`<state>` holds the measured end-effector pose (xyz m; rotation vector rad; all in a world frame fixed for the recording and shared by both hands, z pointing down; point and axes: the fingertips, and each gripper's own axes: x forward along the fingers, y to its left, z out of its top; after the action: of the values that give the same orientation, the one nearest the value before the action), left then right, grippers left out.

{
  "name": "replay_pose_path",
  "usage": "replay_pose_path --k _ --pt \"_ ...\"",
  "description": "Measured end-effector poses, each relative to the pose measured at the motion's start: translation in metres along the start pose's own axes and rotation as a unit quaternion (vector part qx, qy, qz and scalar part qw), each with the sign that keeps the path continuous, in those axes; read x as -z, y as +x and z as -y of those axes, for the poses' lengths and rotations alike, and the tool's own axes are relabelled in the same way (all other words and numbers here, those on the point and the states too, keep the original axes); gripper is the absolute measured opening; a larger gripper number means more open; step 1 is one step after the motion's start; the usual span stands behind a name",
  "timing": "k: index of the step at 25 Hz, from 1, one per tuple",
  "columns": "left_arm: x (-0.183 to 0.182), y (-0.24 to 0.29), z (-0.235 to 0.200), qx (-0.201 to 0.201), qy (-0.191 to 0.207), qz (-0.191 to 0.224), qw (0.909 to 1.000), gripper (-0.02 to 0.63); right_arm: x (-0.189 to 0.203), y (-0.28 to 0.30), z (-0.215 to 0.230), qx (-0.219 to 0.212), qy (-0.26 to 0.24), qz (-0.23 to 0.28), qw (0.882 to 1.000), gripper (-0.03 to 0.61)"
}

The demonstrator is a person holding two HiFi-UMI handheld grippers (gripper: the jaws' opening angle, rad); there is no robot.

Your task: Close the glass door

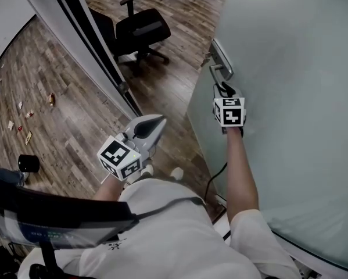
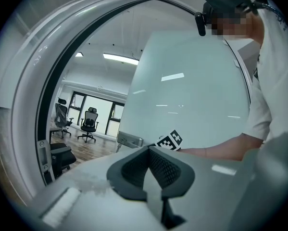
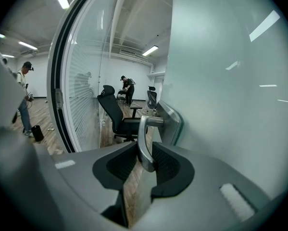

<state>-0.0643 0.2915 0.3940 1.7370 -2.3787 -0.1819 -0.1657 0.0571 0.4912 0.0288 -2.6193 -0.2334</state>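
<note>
The frosted glass door [image 1: 290, 97] stands ajar at the right, its edge toward the dark door frame [image 1: 86, 34]. A metal lever handle [image 1: 215, 71] sticks out from a plate on the door. My right gripper [image 1: 223, 89] is shut on that handle; in the right gripper view the lever [image 3: 144, 143] sits squeezed between the two pads, with the gripper [image 3: 144, 153] aimed along the door [image 3: 230, 81]. My left gripper [image 1: 156, 121] hangs free in the doorway, shut on nothing, and its pads [image 2: 160, 167] meet at the gripper [image 2: 148, 150] in front of the door [image 2: 192, 95].
A black office chair [image 1: 139, 31] stands beyond the doorway on the wood floor. Small scraps [image 1: 28, 115] and a black round object [image 1: 28, 163] lie at the left. People stand far off in the room [image 3: 127, 88]. A cable runs down by my right arm [image 1: 214, 182].
</note>
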Motion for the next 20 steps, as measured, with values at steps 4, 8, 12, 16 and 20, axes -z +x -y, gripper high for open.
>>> replay_pose_path --k 4,8,12,16,20 --pt "-0.007 -0.013 -0.01 0.0 0.0 0.007 1.0 0.005 0.002 -0.004 -0.015 -0.008 -0.007 0.0 1.0 0.101" --pt "-0.014 -0.017 -0.028 -0.006 -0.003 0.005 1.0 0.006 -0.006 -0.002 -0.026 -0.024 -0.012 0.006 1.0 0.101" --pt "-0.011 -0.034 -0.032 -0.002 -0.001 0.01 0.9999 0.005 -0.001 -0.011 -0.053 -0.034 -0.02 0.011 0.999 0.101" --pt "-0.014 -0.034 -0.029 0.004 0.003 0.012 0.9999 0.005 0.002 -0.021 -0.066 -0.046 -0.029 0.01 0.998 0.103" --pt "-0.015 -0.04 -0.032 0.002 0.005 0.014 0.9999 0.005 0.005 -0.028 -0.084 -0.06 -0.036 0.014 0.997 0.103"
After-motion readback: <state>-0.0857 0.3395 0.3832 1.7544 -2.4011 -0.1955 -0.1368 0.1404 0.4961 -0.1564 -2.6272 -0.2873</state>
